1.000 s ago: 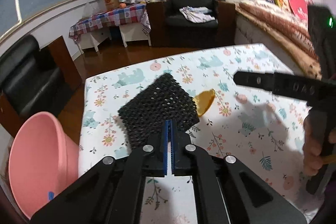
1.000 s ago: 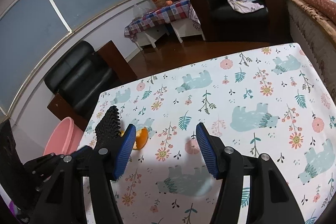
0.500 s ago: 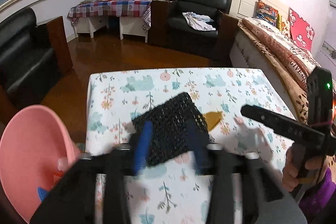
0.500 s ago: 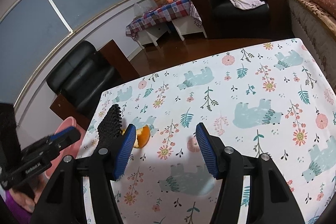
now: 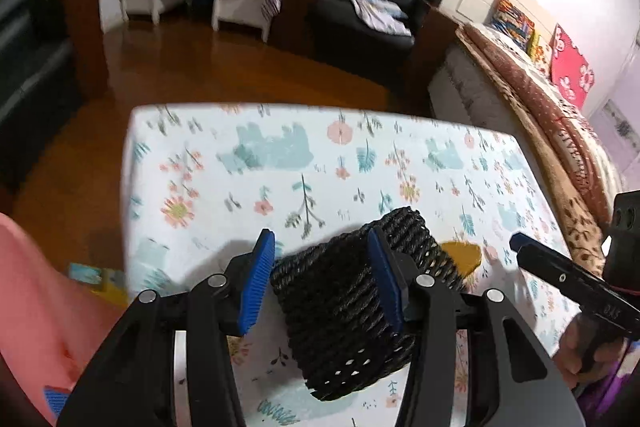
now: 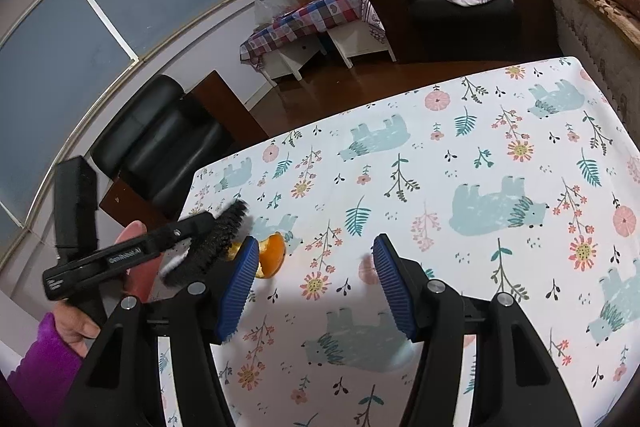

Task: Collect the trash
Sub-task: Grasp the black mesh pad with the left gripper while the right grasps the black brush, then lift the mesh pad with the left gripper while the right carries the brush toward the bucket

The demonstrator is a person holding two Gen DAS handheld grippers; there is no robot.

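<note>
Room with dark wooden floor, black armchairs and a bed at the right edge; in the middle, a table under a white tablecloth [image 5: 280, 155] printed with bears and flowers.

On this cloth, low in the left wrist view, a black mesh net [image 5: 340, 307], curled and stiff. Lies between the two blue pads of the left gripper [image 5: 320, 275]. Claw wide apart here: a small gap visible at the left pad, the right pad in front of the net, with no sign of pressing. So probably not held now, only framed by the jaws.

Just behind the net, toward the right, a piece of orange peel [image 5: 460, 255]. In the right wrist view seen again at left of centre, close to the left blue pad. Both things look like the trash to collect.

Right gripper [image 6: 312, 283] also apart, with only the cloth between its pads. Hangs over the table near the peel, seemingly ready for it, while the other side deals with the net.

At the lower left of the left wrist view, beside the table edge, a pink basin [image 5: 32, 287], probably the place for the trash. Set low and near, so a short carry over the edge seems enough.

At the lower left of the right wrist view, a hand [image 6: 76, 327] in a purple sleeve [image 6: 44, 359], holding the left tool.
</note>
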